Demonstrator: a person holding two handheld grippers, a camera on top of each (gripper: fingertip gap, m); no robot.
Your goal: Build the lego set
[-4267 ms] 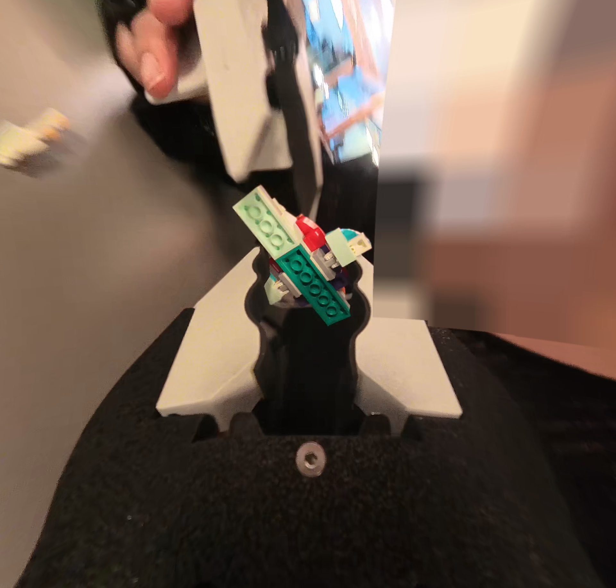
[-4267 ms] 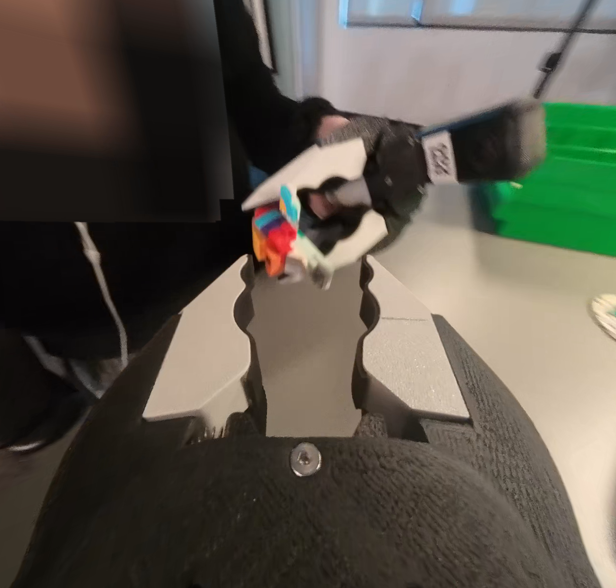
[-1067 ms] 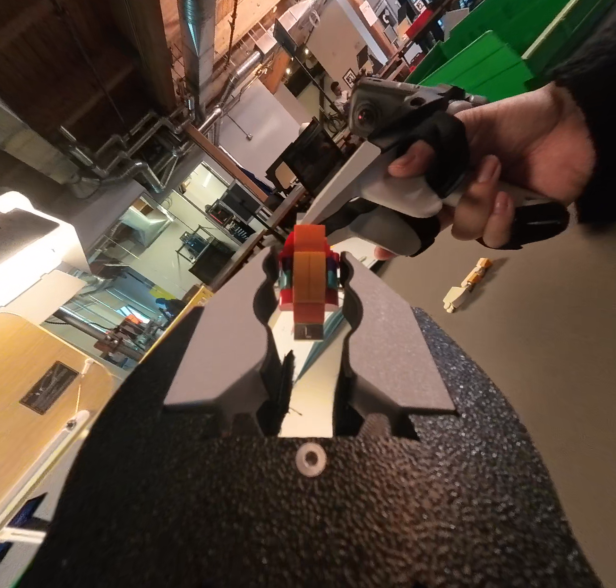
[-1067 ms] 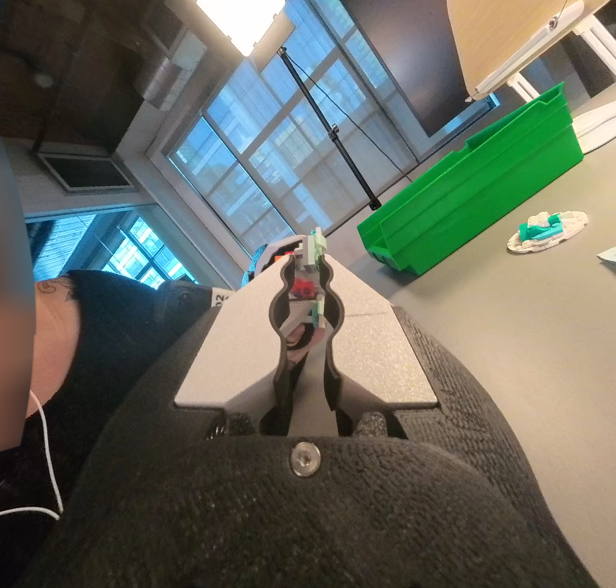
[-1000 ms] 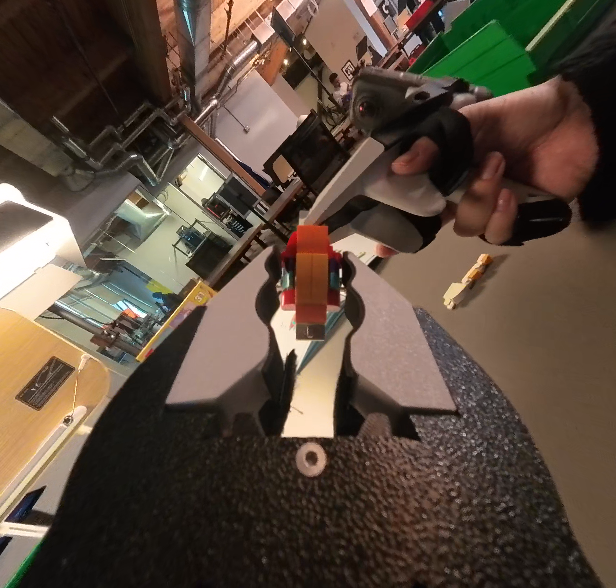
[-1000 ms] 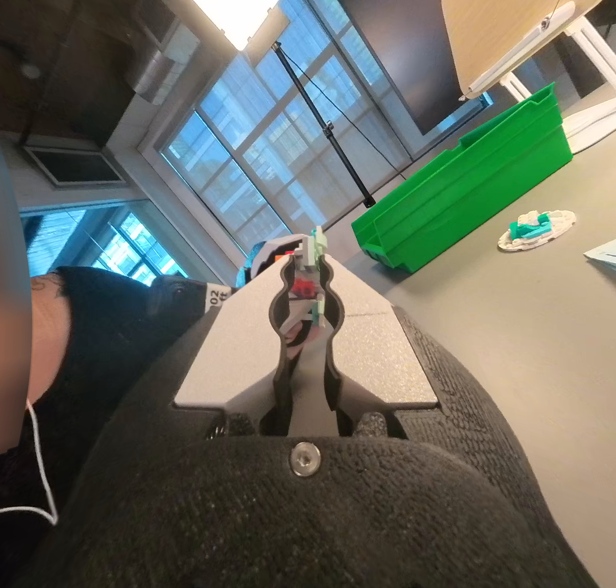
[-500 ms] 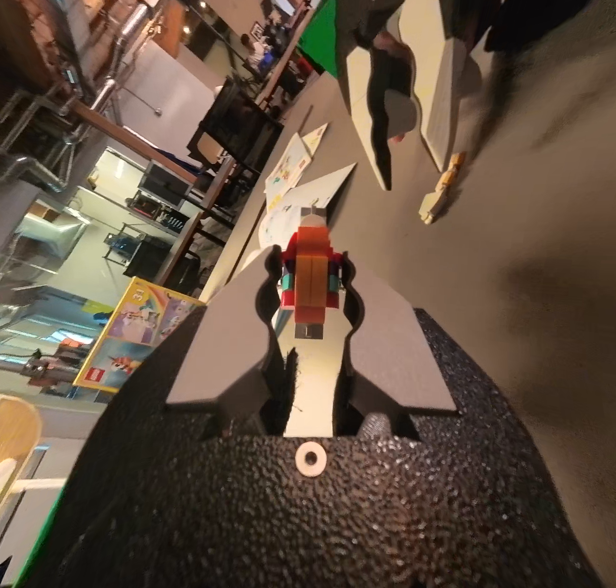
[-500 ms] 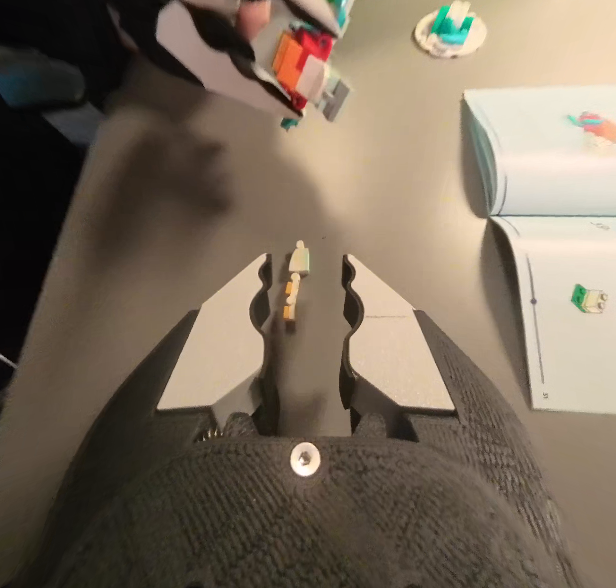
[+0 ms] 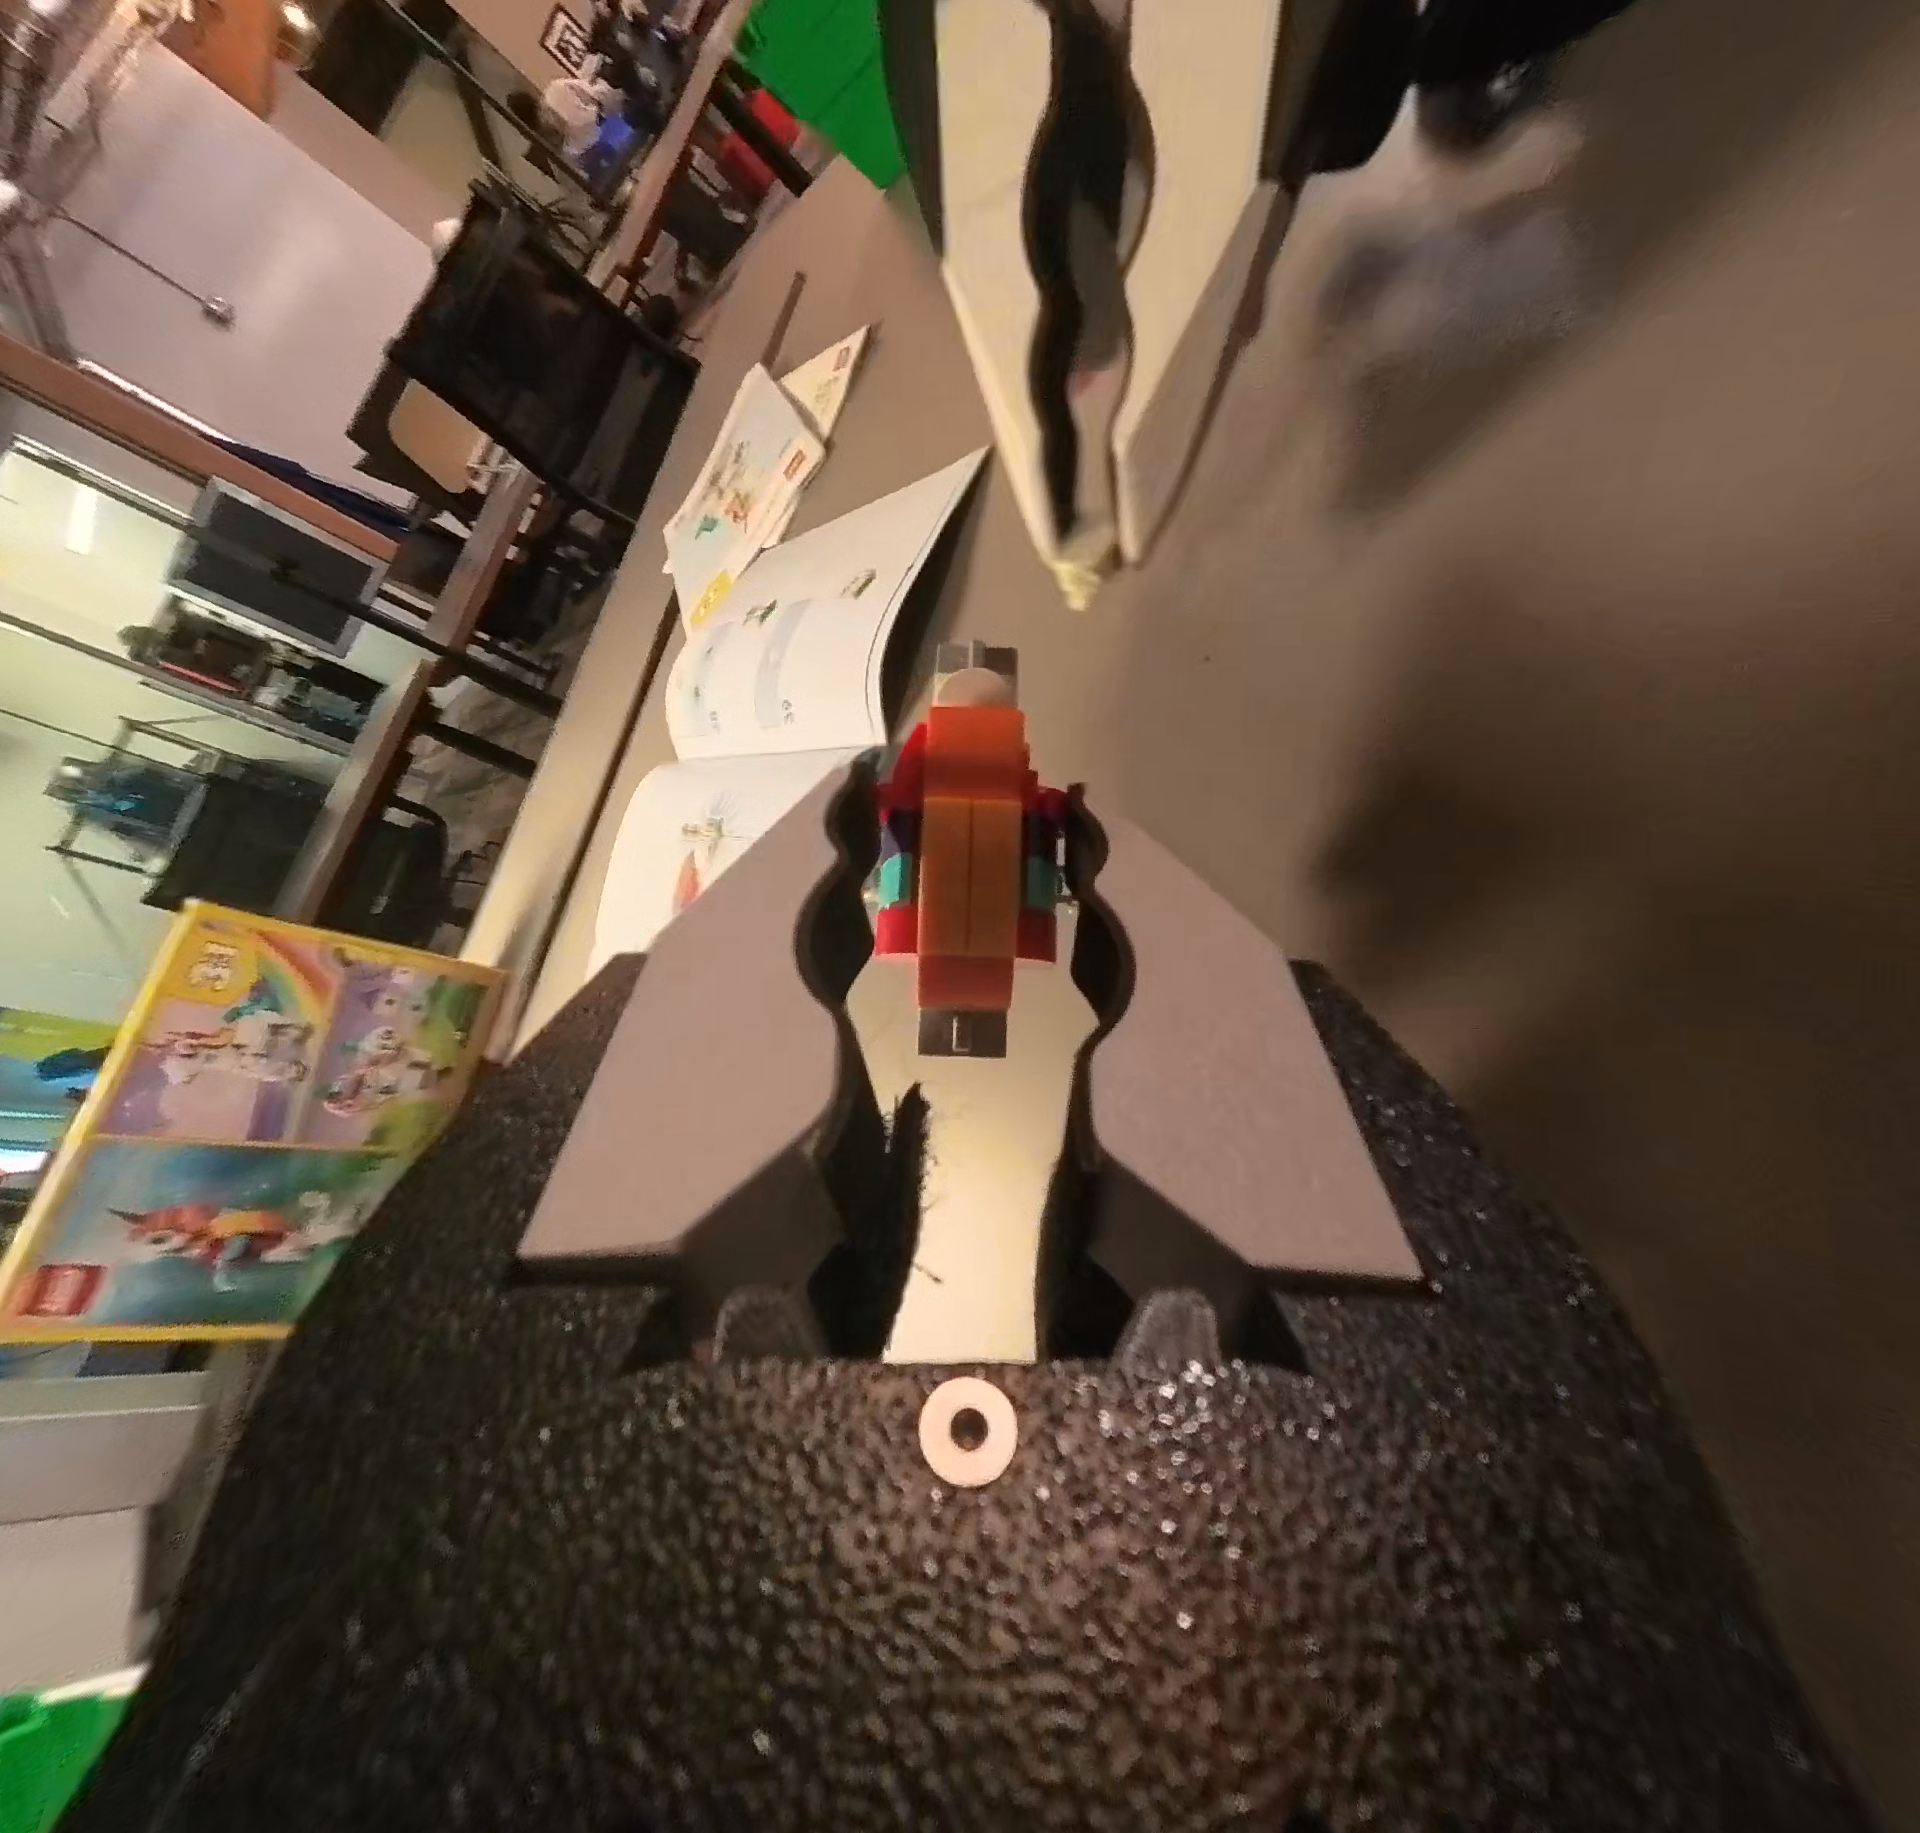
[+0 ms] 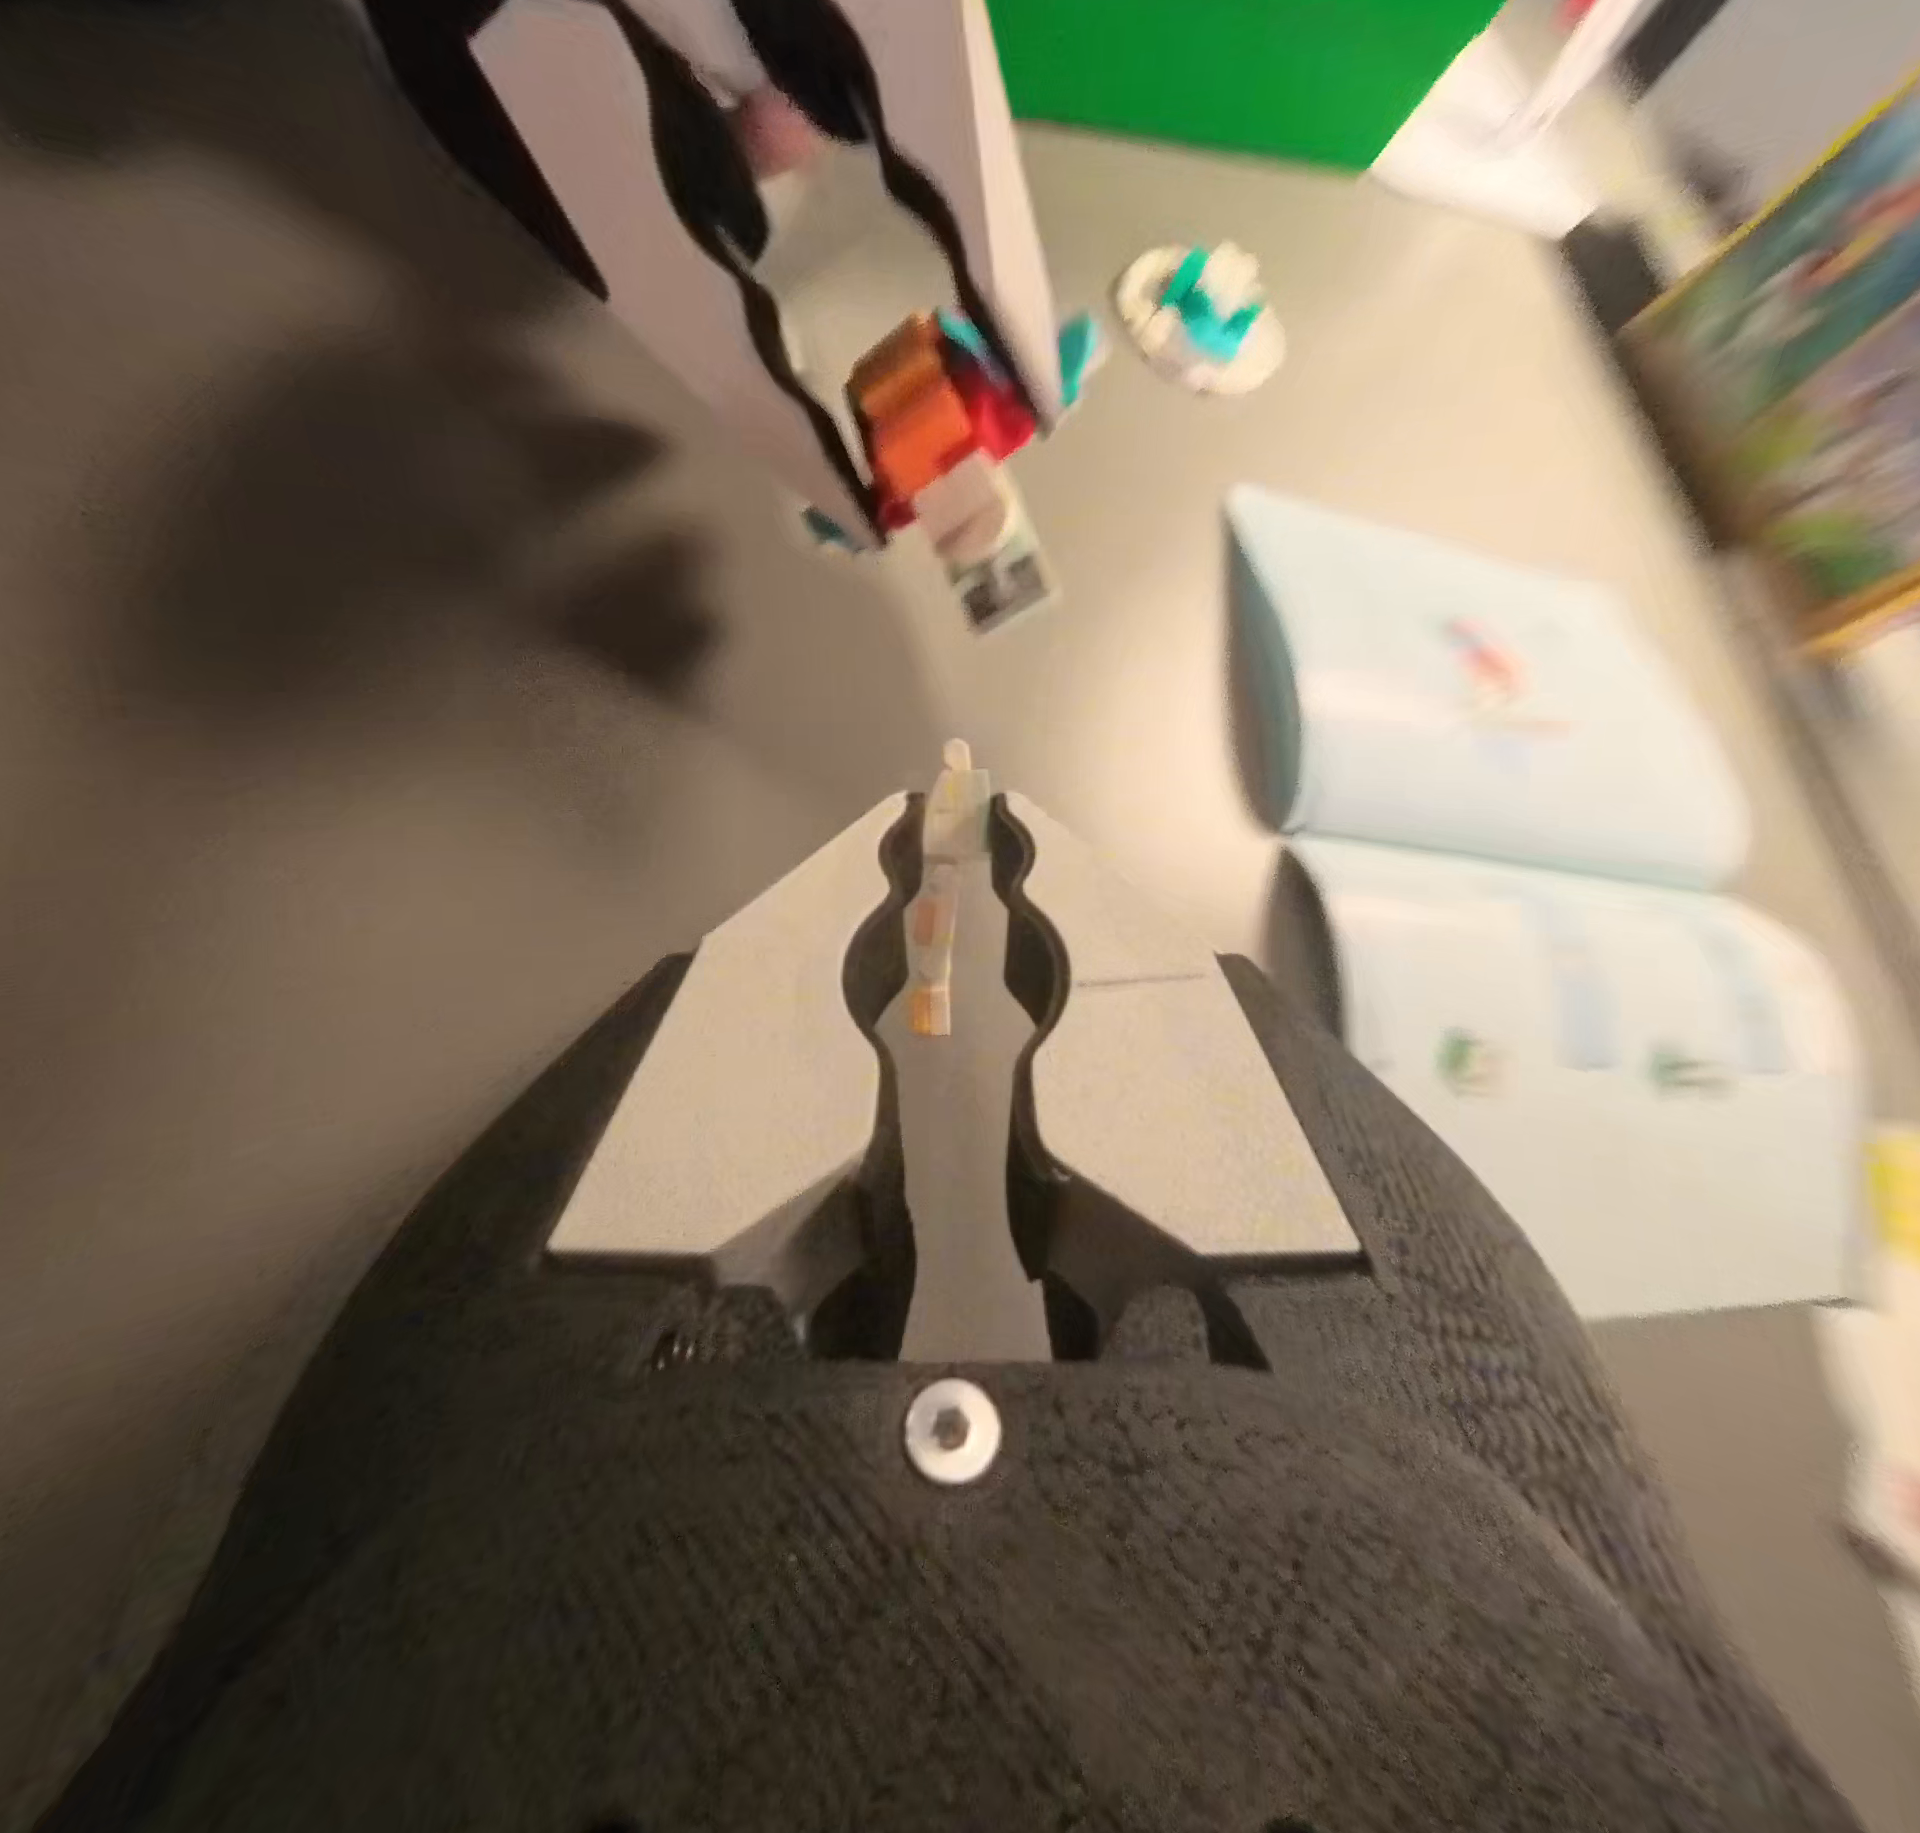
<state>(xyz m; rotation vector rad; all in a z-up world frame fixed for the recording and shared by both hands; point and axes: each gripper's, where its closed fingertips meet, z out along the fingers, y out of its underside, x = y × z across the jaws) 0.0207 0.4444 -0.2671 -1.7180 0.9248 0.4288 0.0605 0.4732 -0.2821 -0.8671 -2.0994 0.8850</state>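
- My left tool (image 9: 966,910) is clamped on the lego build (image 9: 966,890), an orange and red stack with teal bits at its sides and a grey piece at each end; it sits between the tips, held above the surface (image 9: 1558,640).
- My right tool (image 10: 954,853) has its fingers (image 10: 1132,1056) drawn close around a thin cream and orange lego piece (image 10: 940,910); the tips look to be pinching its pale upper part, but the frame is blurred, so contact is not certain.
- In the left wrist view the right tool (image 9: 1091,536) points down at the surface ahead of the build, tips nearly together, a pale bit showing at the tip.
- In the right wrist view the left tool (image 10: 935,453) hangs above and beyond the thin piece, the build (image 10: 935,433) in its tips.
- Open instruction booklet (image 10: 1507,848) lies on the surface (image 10: 312,848) to the right of the thin piece; in the left wrist view the booklet (image 9: 790,661) is left of the build.
- More loose leaflets (image 9: 758,474) lie beyond the booklet.
- Small white plate (image 10: 1195,329) with teal and white pieces sits far off, near a green bin (image 10: 1195,27).
- Yellow-edged lego box (image 9: 239,1118) stands at the left edge of the surface; blurred box (image 10: 1808,381) at far right.
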